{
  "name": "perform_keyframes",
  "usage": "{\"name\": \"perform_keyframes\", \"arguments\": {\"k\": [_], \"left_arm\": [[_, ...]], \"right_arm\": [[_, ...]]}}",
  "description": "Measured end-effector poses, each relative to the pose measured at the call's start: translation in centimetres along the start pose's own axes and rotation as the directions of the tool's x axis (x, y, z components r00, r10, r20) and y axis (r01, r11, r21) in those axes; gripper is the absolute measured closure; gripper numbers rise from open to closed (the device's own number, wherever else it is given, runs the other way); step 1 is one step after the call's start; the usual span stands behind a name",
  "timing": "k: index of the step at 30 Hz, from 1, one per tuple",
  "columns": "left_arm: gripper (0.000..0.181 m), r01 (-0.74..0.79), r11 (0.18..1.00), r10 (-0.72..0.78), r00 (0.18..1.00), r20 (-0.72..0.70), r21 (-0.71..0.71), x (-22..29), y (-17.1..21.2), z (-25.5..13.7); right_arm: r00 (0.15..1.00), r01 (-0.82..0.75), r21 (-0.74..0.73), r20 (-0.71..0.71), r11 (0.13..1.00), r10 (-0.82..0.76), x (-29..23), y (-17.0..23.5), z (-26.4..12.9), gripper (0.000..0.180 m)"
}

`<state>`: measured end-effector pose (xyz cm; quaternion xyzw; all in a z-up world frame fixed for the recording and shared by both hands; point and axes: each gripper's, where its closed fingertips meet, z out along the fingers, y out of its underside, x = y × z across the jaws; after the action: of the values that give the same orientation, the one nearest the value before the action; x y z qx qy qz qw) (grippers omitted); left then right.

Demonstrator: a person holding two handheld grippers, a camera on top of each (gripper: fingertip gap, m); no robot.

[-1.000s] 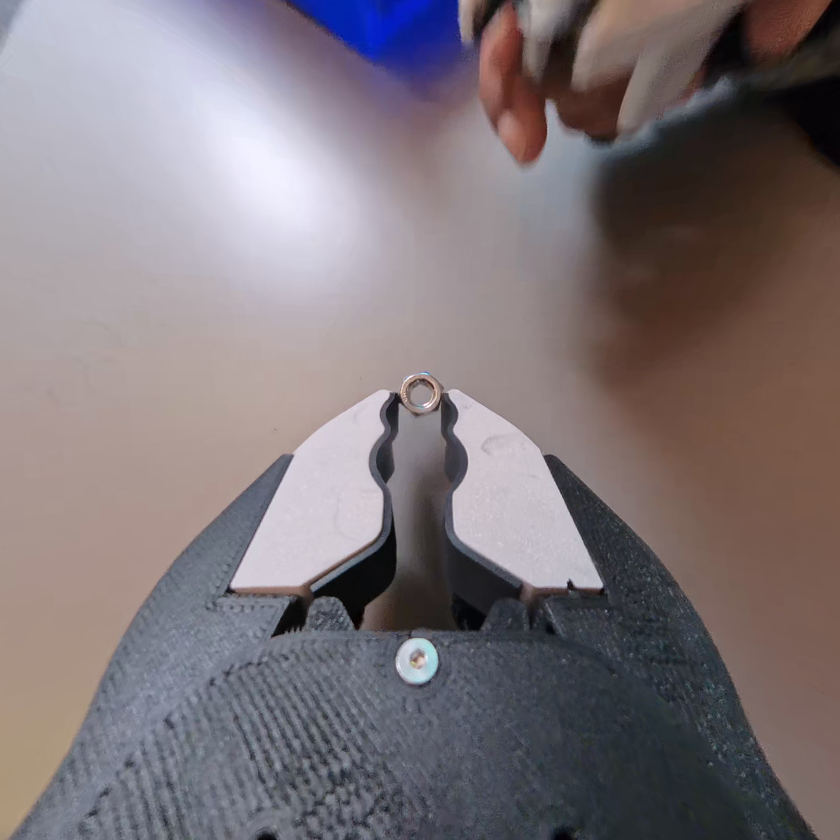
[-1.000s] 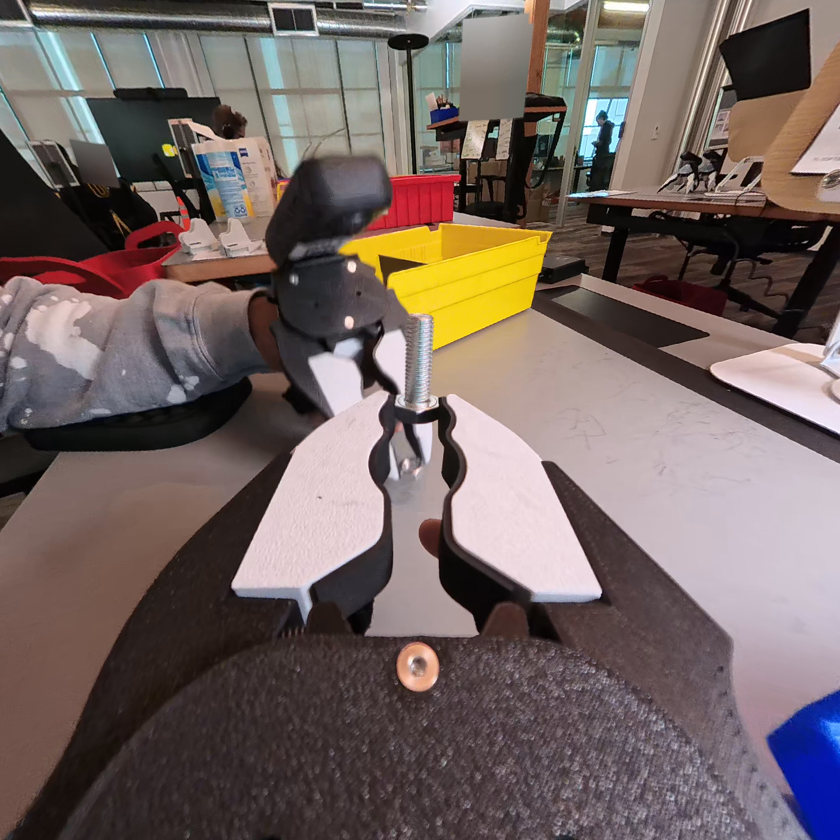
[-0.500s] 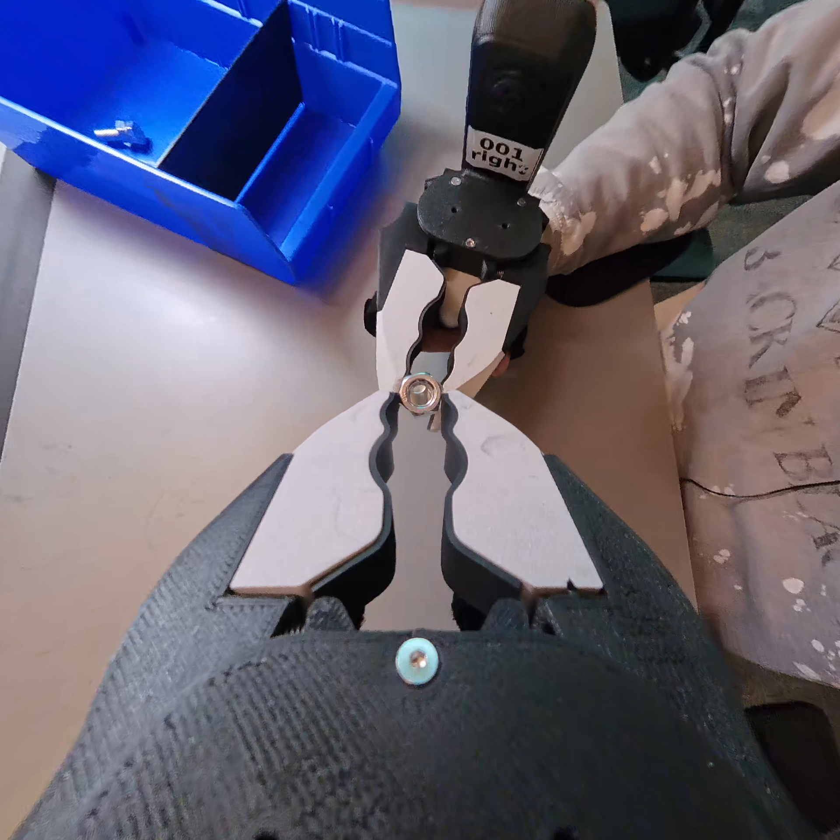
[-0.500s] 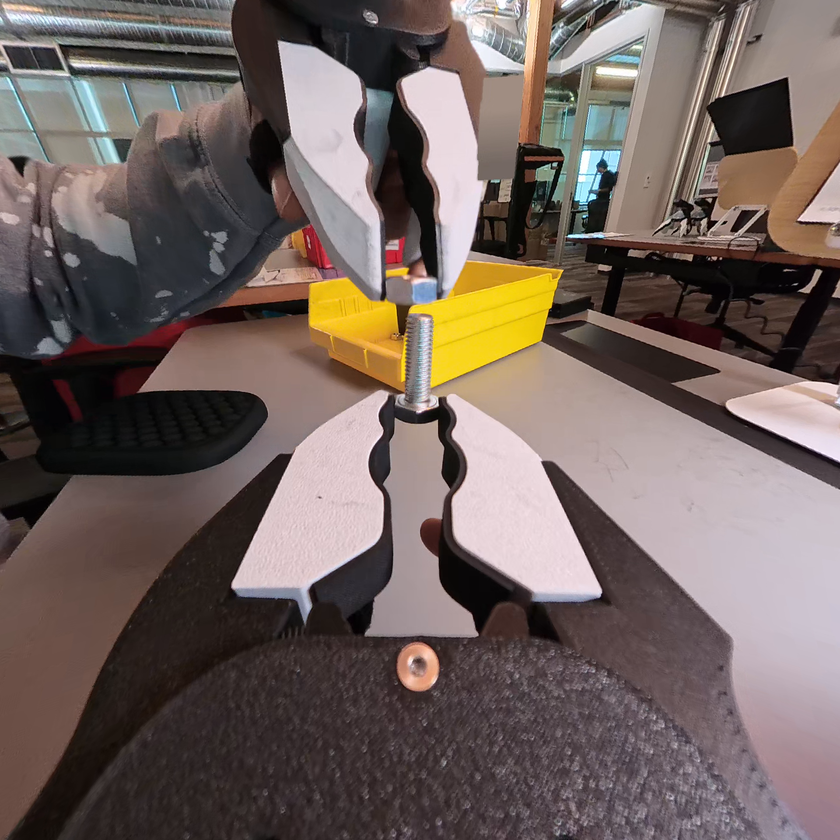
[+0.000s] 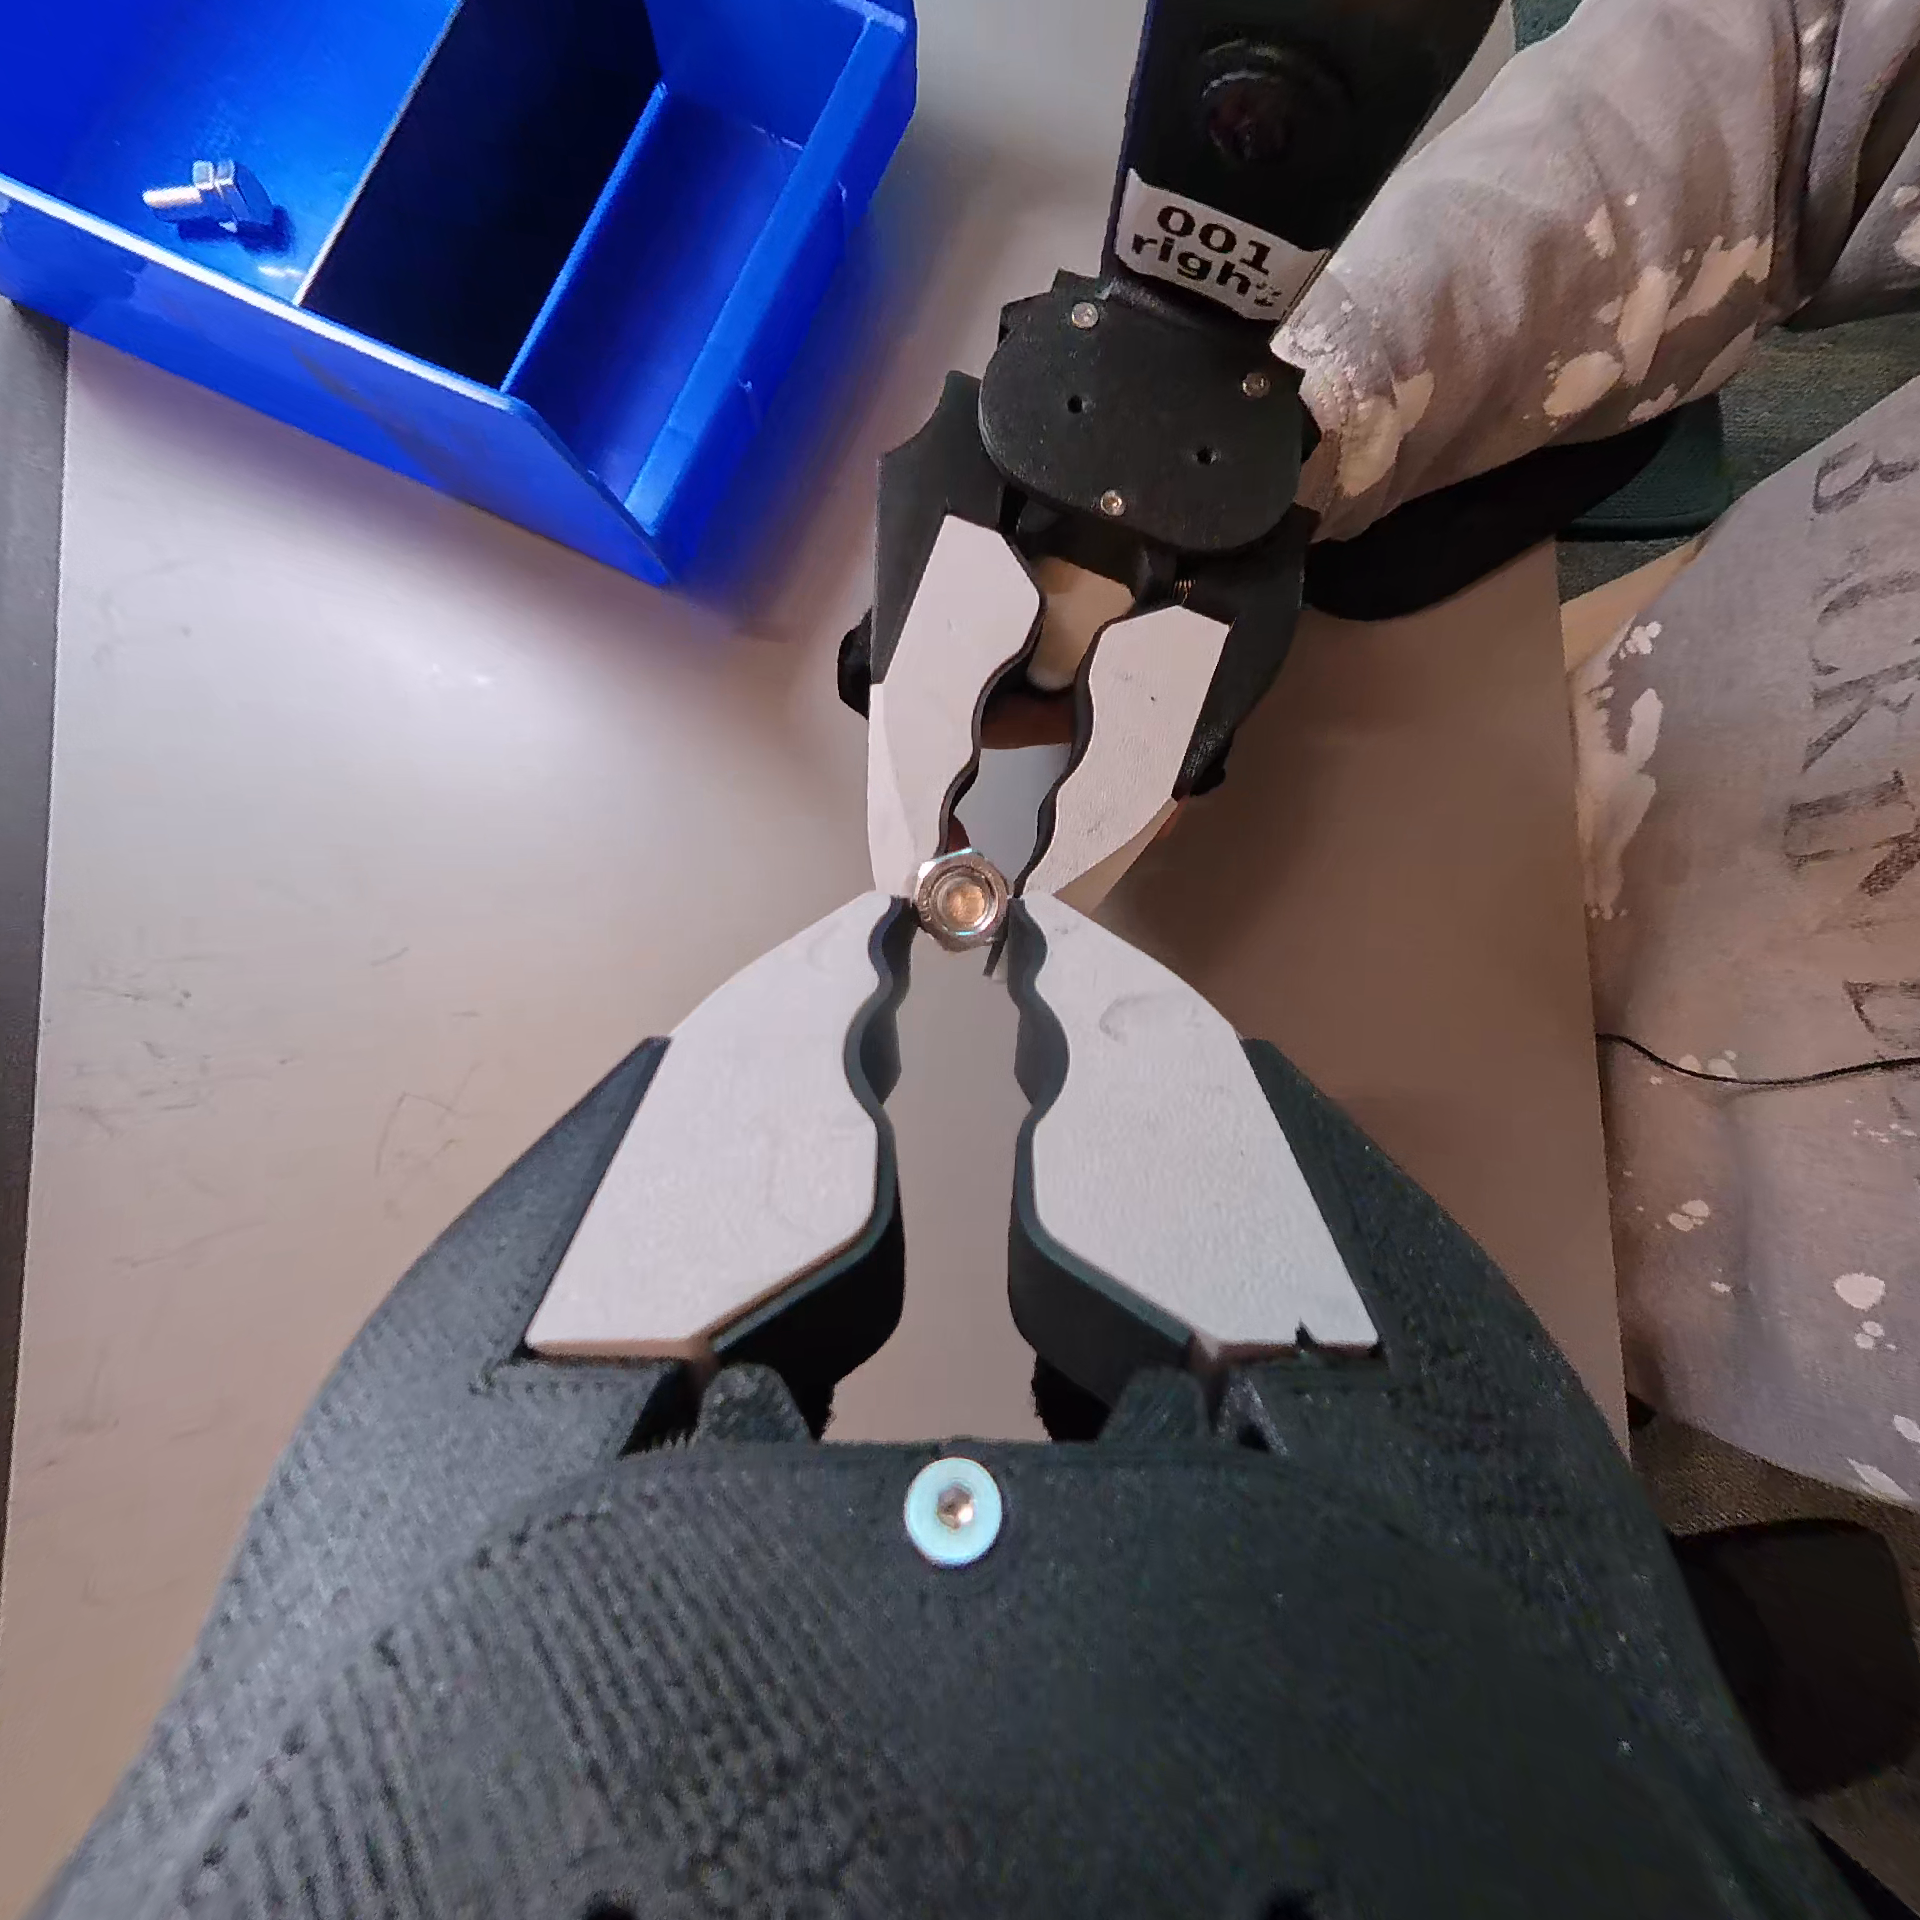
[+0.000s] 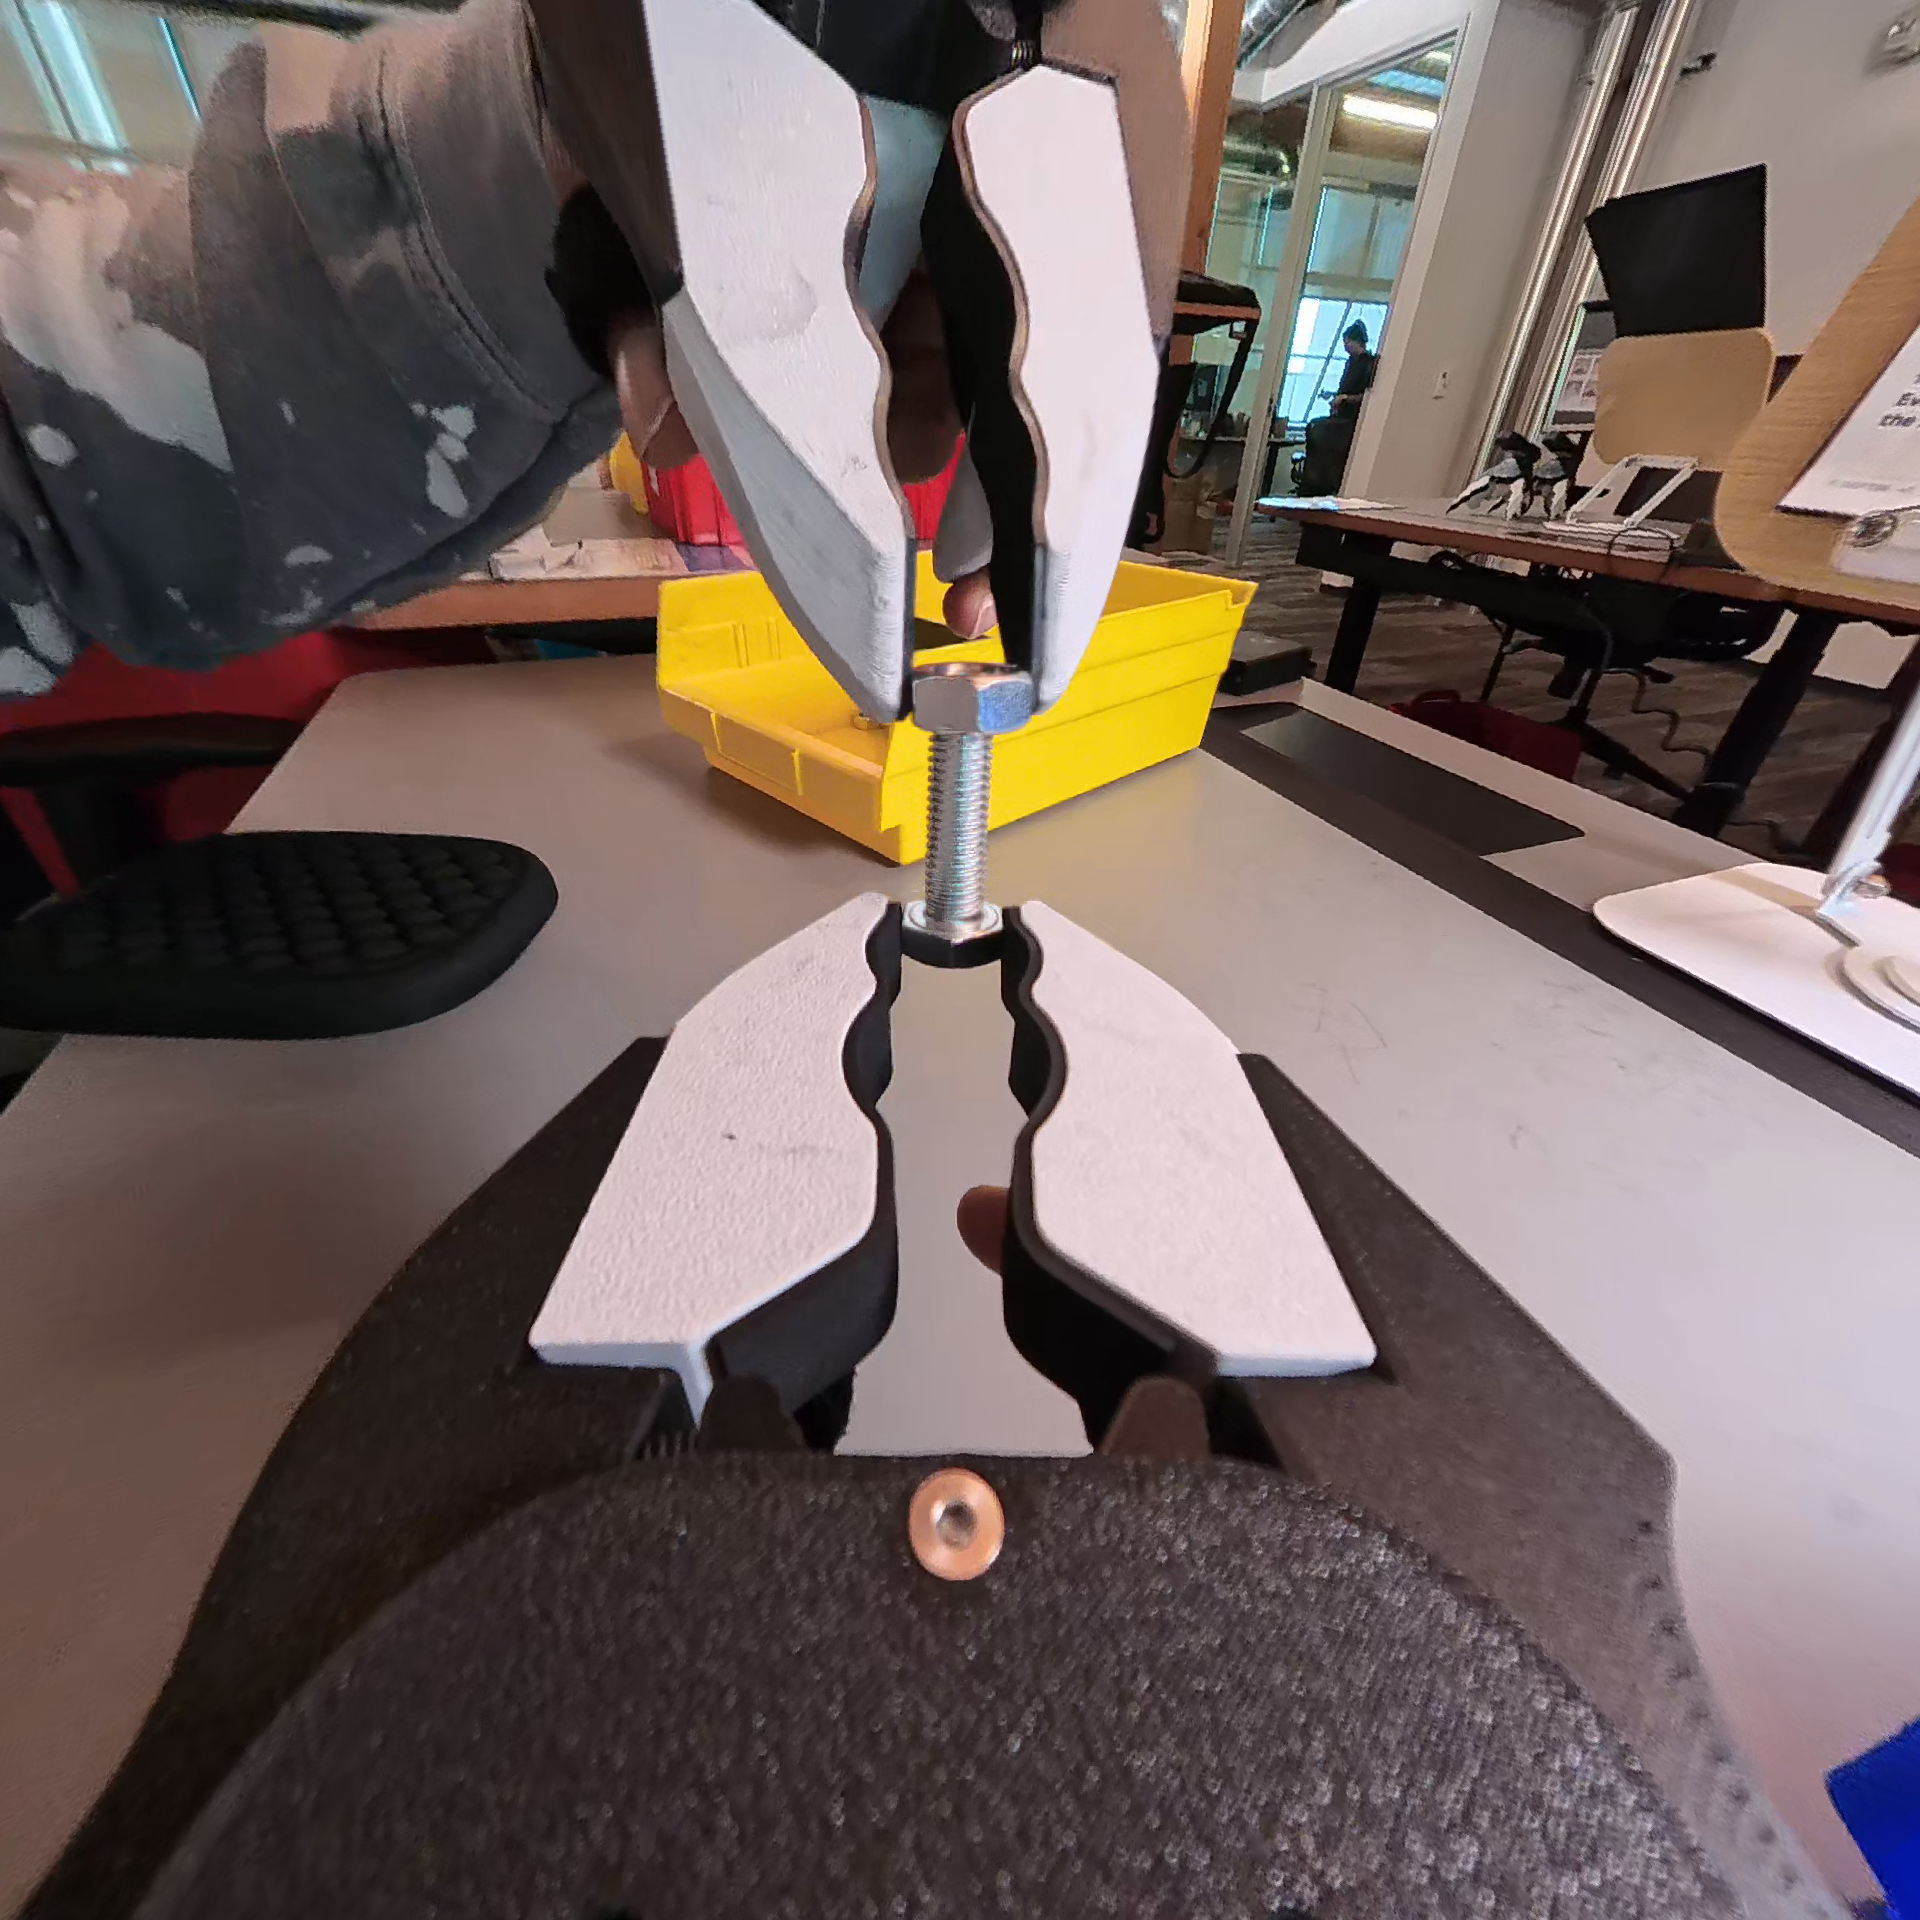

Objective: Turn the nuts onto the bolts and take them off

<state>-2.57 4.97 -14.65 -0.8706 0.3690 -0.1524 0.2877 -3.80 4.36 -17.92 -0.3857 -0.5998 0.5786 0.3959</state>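
My left gripper (image 5: 958, 916) is shut on a silver hex nut (image 5: 961, 896) and points straight down. In the right wrist view it (image 6: 966, 681) comes down from above and holds the nut (image 6: 971, 699) on the top end of a threaded bolt (image 6: 958, 810). My right gripper (image 6: 951, 925) is shut on the bolt's lower end and holds it upright above the table. In the left wrist view the right gripper (image 5: 971, 864) shows tip to tip with mine, and the bolt's end fills the nut's hole.
A blue divided bin (image 5: 582, 457) with a loose bolt (image 5: 203, 192) stands on the grey table at the back left. A yellow bin (image 6: 790, 738) lies beyond the bolt. A black padded armrest (image 6: 260, 925) is at left, a white stand base (image 6: 1745, 956) at right. Less than 4 cm separates the two grippers' tips.
My left gripper swung in over the right gripper with the nut and came down until the nut sits on the bolt's tip. The right gripper kept the bolt upright and still.
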Motion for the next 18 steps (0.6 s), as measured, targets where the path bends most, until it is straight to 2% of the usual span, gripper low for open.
{"name": "perform_keyframes", "arguments": {"k": [18], "left_arm": [[0.162, 0.008, 0.999, -0.009, 1.000, -0.013, -0.054, 0.14, 0.44, 0.14]], "right_arm": [[1.000, -0.020, 0.002, 0.006, 1.000, 0.020, -0.23, 0.16, 0.24, 0.162]]}}
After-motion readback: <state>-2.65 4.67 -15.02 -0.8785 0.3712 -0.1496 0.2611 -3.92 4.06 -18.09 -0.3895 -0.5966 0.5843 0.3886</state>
